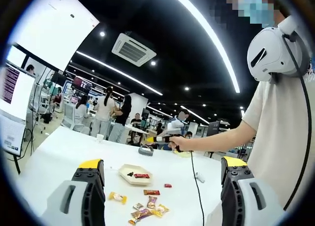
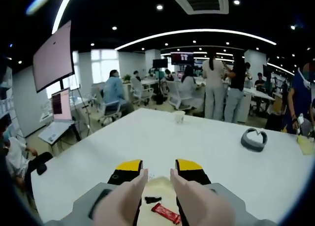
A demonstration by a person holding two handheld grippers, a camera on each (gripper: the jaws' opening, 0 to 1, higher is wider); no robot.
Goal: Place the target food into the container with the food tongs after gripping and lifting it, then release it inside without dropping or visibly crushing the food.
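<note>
A cream tray lies on the white table between my left gripper's wide-open, empty jaws. It holds a red wrapped snack and a small dark piece. Loose wrapped snacks lie nearer me, along with a red one and a yellow one. The person's hand holds my right gripper above and behind the tray. In the right gripper view, my right gripper grips beige food tongs. Their arms stand apart over the tray, above the red snack and dark piece.
A grey curved band and a paper cup stand farther out on the table. A black cable runs across the table near the person in a white headset. People, chairs and desks fill the room behind.
</note>
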